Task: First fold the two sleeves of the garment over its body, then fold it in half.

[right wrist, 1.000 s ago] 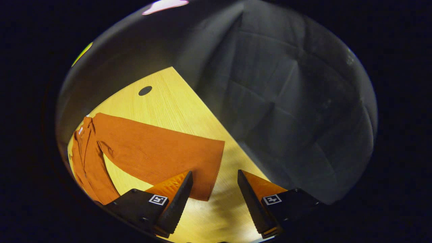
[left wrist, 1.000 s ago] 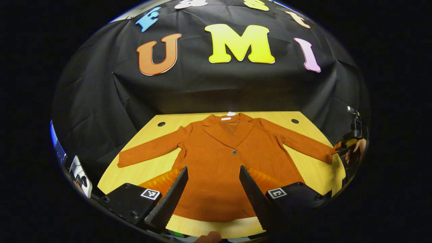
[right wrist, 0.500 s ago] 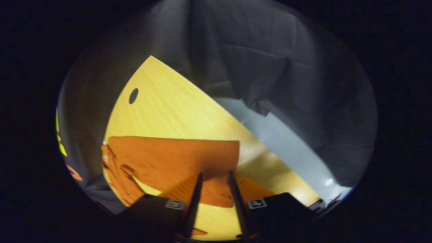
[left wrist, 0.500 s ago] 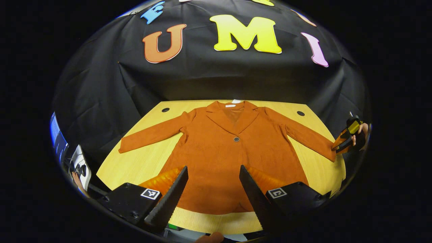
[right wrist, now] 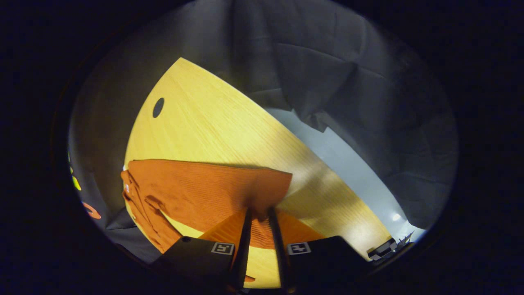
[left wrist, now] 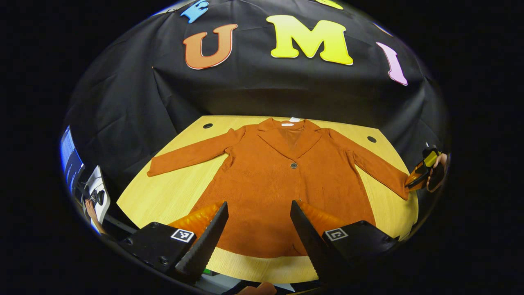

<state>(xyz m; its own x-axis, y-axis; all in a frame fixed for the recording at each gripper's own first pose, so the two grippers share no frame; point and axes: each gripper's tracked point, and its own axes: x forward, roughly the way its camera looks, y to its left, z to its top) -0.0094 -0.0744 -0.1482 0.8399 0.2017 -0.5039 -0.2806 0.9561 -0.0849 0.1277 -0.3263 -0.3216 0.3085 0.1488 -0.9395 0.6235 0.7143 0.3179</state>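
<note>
On the worktop [left wrist: 172, 196]: an orange jacket [left wrist: 282, 184] lay flat, front up, collar toward the booth wall, both sleeves spread out to the sides and neither yet folded.

Right sleeve [right wrist: 204, 192]: reached toward the worktop's right edge; its cuff [right wrist: 266, 192] appeared raised a little off the wood, a shadow lying beneath it.

Right hand-held gripper [right wrist: 258, 229]: fingers drawn narrow on the cuff edge, cloth between them and seemingly pinched from both sides; in the left gripper view it [left wrist: 417, 178] sat at the sleeve's end, a hand [left wrist: 436, 176] behind it.

Left hand-held gripper [left wrist: 258, 225]: fingers wide apart and empty, held above the hem [left wrist: 262, 252] near the worktop's front edge.

Left sleeve [left wrist: 188, 155]: lay flat and untouched, well apart from either hand-held gripper.

Step in hand (judged): the first sleeve fold, at the point where the right cuff had been taken.

Next move (judged): calls for lifting the cuff and carrying it inward across the chest near the button [left wrist: 293, 165], keeping the grip closed until the sleeve lay over the body, and letting the fold form at the shoulder without dragging the jacket sideways.

Remaining (judged): left sleeve, then the halving fold.
</note>
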